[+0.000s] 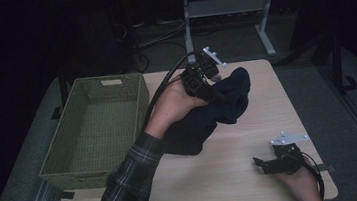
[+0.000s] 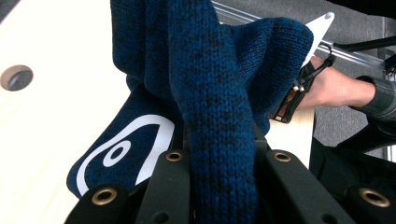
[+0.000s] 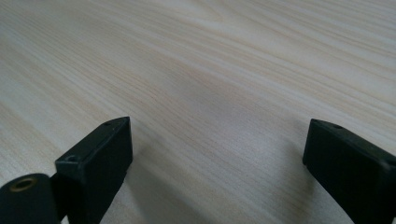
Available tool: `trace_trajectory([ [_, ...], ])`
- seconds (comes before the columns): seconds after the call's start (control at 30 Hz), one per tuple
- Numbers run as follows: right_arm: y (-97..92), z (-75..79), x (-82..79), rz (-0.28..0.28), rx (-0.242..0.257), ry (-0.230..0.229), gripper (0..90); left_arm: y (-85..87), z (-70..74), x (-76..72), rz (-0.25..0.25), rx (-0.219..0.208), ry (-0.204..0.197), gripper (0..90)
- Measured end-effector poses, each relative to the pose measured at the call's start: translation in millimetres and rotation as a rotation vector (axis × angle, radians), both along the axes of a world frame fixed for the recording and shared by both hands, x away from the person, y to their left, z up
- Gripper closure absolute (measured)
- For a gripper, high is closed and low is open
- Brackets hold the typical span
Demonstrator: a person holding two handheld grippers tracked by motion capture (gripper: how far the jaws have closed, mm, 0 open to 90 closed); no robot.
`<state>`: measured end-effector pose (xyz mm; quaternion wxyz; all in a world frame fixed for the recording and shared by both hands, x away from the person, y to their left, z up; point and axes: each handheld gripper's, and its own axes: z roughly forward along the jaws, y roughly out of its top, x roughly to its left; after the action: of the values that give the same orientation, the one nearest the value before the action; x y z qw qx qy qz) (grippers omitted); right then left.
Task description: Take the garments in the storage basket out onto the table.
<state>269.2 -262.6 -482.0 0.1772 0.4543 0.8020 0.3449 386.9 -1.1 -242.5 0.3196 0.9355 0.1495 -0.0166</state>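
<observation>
One dark blue knitted garment (image 1: pixel 213 112), bearing one white printed mark (image 2: pixel 126 151). One green woven basket (image 1: pixel 94 127). One wooden desk (image 1: pixel 234 175). Two hand-held grippers: a left gripper (image 1: pixel 203 81) and a right gripper (image 1: pixel 262 164), each with two black fingers (image 3: pixel 100 154)

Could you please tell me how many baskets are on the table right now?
1. The green woven basket sits at the table's left edge, beside the dark blue knitted garment that the left gripper holds.
</observation>
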Motion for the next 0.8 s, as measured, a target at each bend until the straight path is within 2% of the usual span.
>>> trace_trajectory([
  [0.3, 0.0, 0.1, -0.1, 0.002, 0.001, 0.003, 7.8, -17.7, -27.9, -0.7, -0.023, -0.006, 0.048, 77.9],
  [0.6, -0.1, 0.0, -0.1, 0.002, 0.001, 0.003, 7.8, -34.7, -46.7, -2.8, -0.056, -0.021, 0.084, 77.9],
  [0.7, -0.1, 0.1, -0.1, 0.002, 0.001, 0.003, 7.8, -38.9, -55.9, -1.6, -0.072, -0.019, 0.096, 78.0],
  [0.8, -0.1, 0.1, -0.1, 0.002, 0.001, 0.003, 7.8, -40.6, -67.0, 1.8, -0.068, -0.015, 0.113, 78.0],
])
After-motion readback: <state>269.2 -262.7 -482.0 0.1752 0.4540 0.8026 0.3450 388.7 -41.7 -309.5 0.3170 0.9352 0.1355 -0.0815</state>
